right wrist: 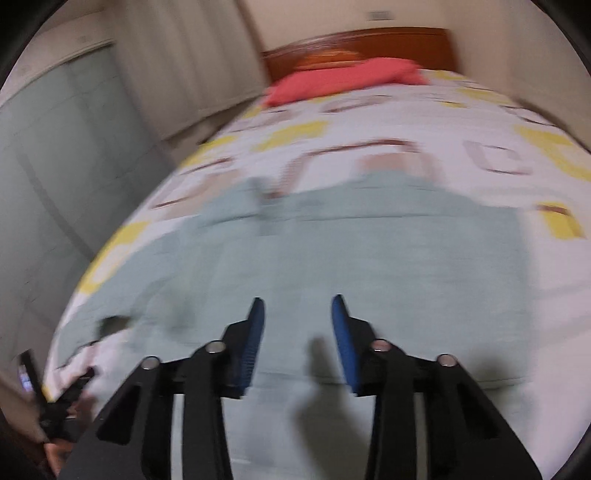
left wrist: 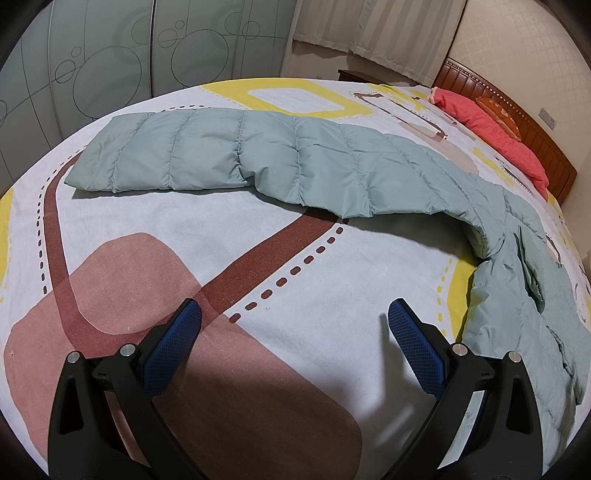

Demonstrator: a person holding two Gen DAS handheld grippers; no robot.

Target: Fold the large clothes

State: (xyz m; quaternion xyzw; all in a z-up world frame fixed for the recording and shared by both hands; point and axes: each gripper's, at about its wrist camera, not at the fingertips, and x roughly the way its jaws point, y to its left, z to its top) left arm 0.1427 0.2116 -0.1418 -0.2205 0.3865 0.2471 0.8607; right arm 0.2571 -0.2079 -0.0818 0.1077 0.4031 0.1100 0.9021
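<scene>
A pale green quilted down garment (left wrist: 258, 155) lies across the patterned bed sheet (left wrist: 129, 266). It forms a long folded band at the far side, and the rest bends down along the right edge. My left gripper (left wrist: 294, 308) hovers over bare sheet in front of it, open wide and holding nothing. In the blurred right wrist view the garment (right wrist: 369, 251) spreads flat below my right gripper (right wrist: 298, 301). Its blue pads (right wrist: 341, 332) stand apart with only a gap between them, just above the garment's near part.
A red pillow (left wrist: 491, 129) rests against the wooden headboard (left wrist: 546, 147) at the far right. Frosted wardrobe doors (left wrist: 110, 55) and curtains (left wrist: 369, 29) stand beyond the bed. At the lower left of the right wrist view, a hand holds a black device (right wrist: 40, 398) off the bed's edge.
</scene>
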